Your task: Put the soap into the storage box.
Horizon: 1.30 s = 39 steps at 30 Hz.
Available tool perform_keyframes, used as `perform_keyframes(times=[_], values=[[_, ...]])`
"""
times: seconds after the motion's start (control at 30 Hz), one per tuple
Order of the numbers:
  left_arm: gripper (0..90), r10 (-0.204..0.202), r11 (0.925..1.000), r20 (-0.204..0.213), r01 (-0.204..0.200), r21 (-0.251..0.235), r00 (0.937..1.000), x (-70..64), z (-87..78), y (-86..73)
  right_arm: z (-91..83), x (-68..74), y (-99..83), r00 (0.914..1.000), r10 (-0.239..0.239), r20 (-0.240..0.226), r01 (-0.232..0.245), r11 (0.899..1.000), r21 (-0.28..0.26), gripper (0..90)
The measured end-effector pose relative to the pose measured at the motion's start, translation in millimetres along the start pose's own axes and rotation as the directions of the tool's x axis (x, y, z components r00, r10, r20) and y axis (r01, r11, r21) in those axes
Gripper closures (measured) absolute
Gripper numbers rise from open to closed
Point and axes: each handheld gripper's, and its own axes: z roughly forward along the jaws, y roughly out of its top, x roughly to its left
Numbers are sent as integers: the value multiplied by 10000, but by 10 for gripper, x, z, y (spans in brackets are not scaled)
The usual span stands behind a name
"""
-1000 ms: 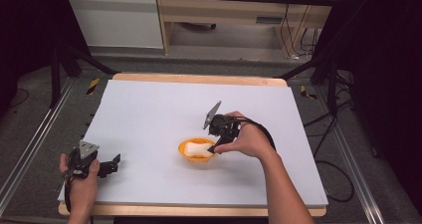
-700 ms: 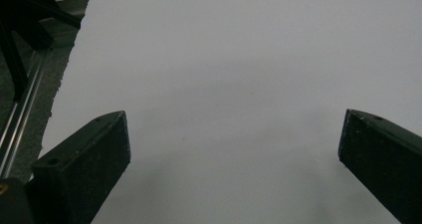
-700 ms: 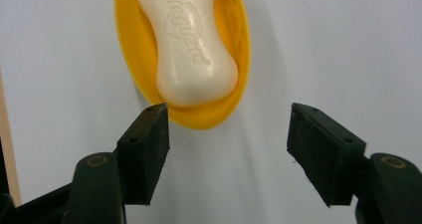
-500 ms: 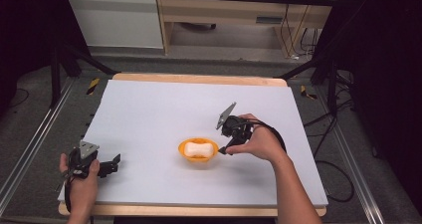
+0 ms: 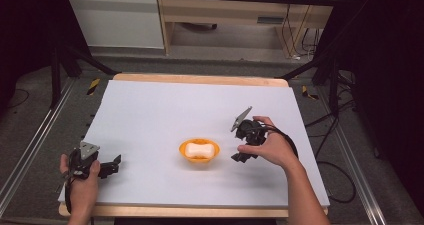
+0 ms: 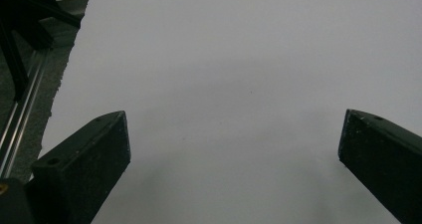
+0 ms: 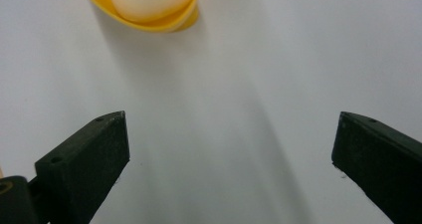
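Where the room is dark at the sides, a white worktop (image 5: 150,110) with a wooden edge stands on a grey floor, and a pale wooden shelf (image 5: 240,10) sits at the far wall. Black cables lie on the floor at the right.

An orange bowl (image 5: 199,150) sits near the middle of the worktop, a bit to the near side. Inside it lies a white, soft-looking lump (image 5: 199,149), long and rounded. In the right tool's view the bowl (image 7: 149,10) is at the top edge.

The right tool (image 5: 243,156) is just to the right of the bowl, not touching it, with its jaws wide apart. One second ago it was right over the bowl; now it has moved away to the right. The left tool (image 5: 114,165) rests at the near left corner, jaws wide, and has not moved.
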Motion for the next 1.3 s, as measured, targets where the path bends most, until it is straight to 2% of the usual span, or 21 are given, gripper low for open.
perform_keyframes(times=[0.07, 0.47, 0.5, 0.67, 0.87, 0.97, 1.07, 1.13, 1.17, 1.2, 1.3], values=[[0, -2, 10000, 12, 2, 8, 10000, -1, -1, -1, -8, -17, -62, 9999, -91, 78, 92, 9999, -136, 7], [0, 2, 10000, 11, -2, 2, 10000, -1, -2, -1, 11, -86, -441, 9961, 819, 320, -797, 9947, -654, 12], [0, 7, 10000, 11, -7, 1, 10000, -1, -2, -1, 15, -87, -471, 9942, 1033, 306, -1009, 9923, -718, 14], [0, -9, 10000, 13, 9, -2, 10000, -2, -2, -1, 26, -109, -636, 9900, 1335, 450, -1293, 9879, -861, 14], [0, -5, 10000, 17, 5, -6, 10000, -2, -2, -1, -12, -144, -817, 9819, 1800, 595, -1716, 9772, -1247, 10], [0, 5, 10000, 25, -5, 4, 10000, -2, -3, -2, -35, -161, -922, 9744, 2164, 613, -2048, 9663, -1558, 10], [0, 8, 10000, 26, -8, 5, 10000, -3, -3, -2, -50, -179, -1017, 9698, 2331, 712, -2173, 9592, -1811, 10], [0, 11, 10000, 23, -11, 9, 10000, -4, -4, -2, -61, -179, -1093, 9654, 2531, 630, -2348, 9485, -2128, 13], [0, 25, 10000, 7, -25, 7, 10000, -4, -3, -1, -75, -163, -1124, 9586, 2790, 576, -2605, 9402, -2195, 13], [0, 28, 10000, 5, -28, 10, 10000, -4, -3, -1, -68, -170, -1170, 9602, 2678, 788, -2427, 9404, -2381, 13], [0, 30, 10000, -3, -30, 8, 10000, -4, -3, -1, -73, -166, -1281, 9488, 3034, 878, -2700, 9233, -2731, 10]])
